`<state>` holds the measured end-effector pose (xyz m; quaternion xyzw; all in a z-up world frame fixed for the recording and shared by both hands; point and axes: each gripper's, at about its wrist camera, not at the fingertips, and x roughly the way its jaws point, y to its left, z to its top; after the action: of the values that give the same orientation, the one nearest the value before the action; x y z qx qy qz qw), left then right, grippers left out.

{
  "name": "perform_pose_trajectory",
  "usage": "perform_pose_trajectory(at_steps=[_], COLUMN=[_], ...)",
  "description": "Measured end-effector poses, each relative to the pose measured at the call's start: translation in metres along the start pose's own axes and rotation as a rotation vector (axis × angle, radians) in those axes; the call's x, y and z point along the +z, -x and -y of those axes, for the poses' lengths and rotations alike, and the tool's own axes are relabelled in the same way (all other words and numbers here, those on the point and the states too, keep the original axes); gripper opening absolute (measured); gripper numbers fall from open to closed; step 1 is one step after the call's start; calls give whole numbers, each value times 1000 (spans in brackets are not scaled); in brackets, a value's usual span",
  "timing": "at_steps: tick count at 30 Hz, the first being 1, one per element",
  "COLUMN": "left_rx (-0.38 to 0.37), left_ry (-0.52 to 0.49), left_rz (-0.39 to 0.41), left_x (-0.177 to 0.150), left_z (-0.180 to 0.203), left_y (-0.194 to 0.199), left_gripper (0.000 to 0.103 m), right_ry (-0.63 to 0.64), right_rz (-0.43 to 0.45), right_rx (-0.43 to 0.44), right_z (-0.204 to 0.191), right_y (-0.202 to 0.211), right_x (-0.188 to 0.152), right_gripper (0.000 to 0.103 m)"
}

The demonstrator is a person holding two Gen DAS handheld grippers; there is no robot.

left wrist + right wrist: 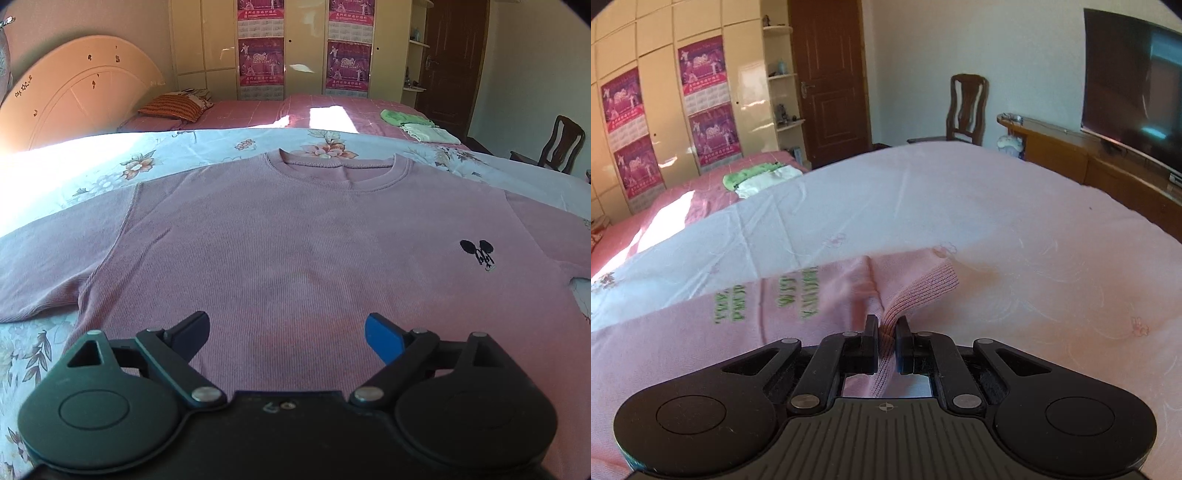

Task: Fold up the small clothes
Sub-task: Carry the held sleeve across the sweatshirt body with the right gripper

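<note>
Two grippers show, one per wrist view. Left gripper (286, 332) hangs low over a pink sweater (295, 251), its jaws spread wide with nothing between them; one finger pad is dark, the other blue. The sweater lies flat and face up on a floral sheet (92, 173), collar (338, 170) away from the camera, one sleeve stretched out to the left, and a small black emblem (477, 253) on the chest at right. Beyond it, from left to right, stand a pale headboard (74, 96), a striped pillow (173, 107) on a pink bed, a cream wardrobe (306, 48) with purple posters, folded green and white cloths (417, 125), a dark door (454, 59) and a wooden chair (557, 147).

Right gripper (886, 334) has its jaws drawn close on the ribbed cuff (916, 295) of a light pink garment (738, 317) with green lettering, which spreads off to the left over a pale sheet (960, 199). The cuff fabric rises pinched between the fingers. Farther right sit a wooden cabinet (1071, 155) and a television (1134, 85).
</note>
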<state>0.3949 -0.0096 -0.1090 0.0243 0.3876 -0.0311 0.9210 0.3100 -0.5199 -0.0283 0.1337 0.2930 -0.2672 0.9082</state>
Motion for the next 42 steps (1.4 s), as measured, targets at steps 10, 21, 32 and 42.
perform_pose_trajectory(at_steps=[10,21,32,42], left_rx=[31,64,75,-96], left_ry=[-10,41,87,155], left_rz=[13,17,7,52], left_x=[-7,-15,-26,-1], left_z=[-74,-156,-205,-189], left_y=[10,22,28,16], left_gripper=[91,91,91,86], right_ry=[159,423,571,600], right_rz=[62,18,-10,70], right_rx=[270,478,560,638], right_z=[-171,-353,-448,-445], right_y=[50,79,79,103], right_x=[-34,-120,-178,-204], right_gripper=[8,8,8,49])
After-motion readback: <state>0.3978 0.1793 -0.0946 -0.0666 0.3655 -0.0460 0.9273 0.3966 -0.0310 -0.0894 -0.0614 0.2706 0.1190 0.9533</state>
